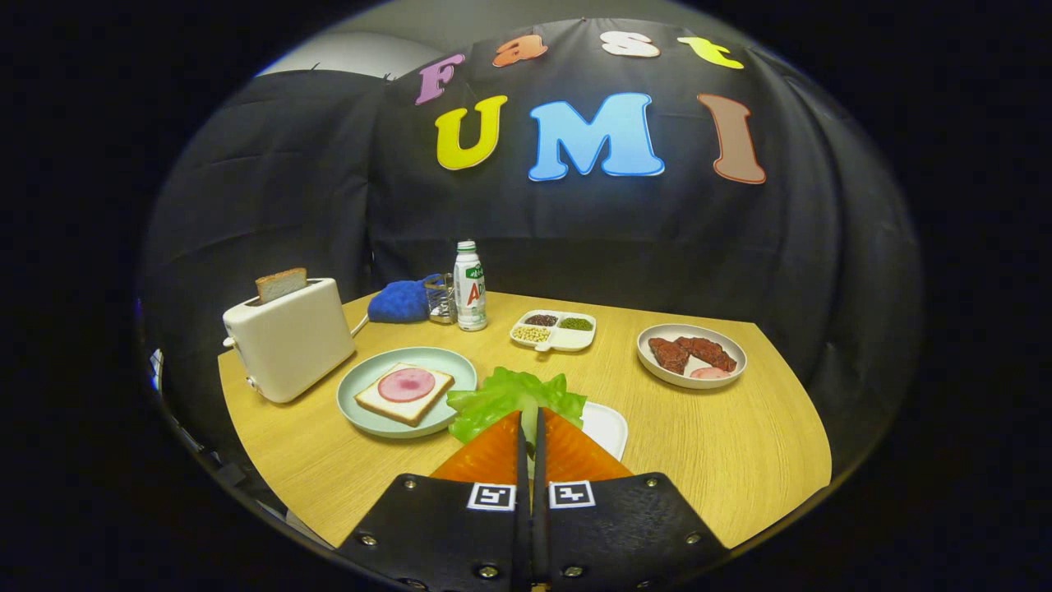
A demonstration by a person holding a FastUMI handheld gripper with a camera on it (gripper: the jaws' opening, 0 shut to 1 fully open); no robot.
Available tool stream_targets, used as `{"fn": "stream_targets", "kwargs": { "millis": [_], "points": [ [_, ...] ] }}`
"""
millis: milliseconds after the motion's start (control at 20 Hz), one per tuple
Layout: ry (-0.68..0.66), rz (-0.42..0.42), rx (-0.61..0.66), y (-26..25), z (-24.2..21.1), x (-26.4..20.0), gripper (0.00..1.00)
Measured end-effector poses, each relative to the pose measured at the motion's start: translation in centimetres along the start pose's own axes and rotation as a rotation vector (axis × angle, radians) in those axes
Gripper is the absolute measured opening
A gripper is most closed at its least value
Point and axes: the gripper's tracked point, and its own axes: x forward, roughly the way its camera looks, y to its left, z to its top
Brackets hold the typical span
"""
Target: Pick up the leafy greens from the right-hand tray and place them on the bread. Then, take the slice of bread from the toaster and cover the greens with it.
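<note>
hand-held gripper (pixel 530 423) clenched on leafy greens (pixel 514 396) above wooden table (pixel 723 444), black cloth wall (pixel 271 205) behind

Matt wood-grain table (pixel 707 444), glossy plastic toaster (pixel 289 339), crinkled leafy greens (pixel 509 393).

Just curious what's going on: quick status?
Gripper shut on the leafy greens, over the white tray. Bread on plate waiting just ahead, left. Path clear.

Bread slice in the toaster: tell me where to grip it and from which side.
Grip the bread slice by its exposed top, from above, one finger on each flat face; only that part stands above the toaster slot. The gripper is nearly closed at the leafy greens.
</note>
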Motion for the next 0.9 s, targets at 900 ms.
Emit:
{"fn": "stream_targets", "kwargs": {
  "millis": [900],
  "points": [
    [-0.01, 0.2, -0.011, 12.0, 1.8, 7.4, 0.01]
  ]
}}
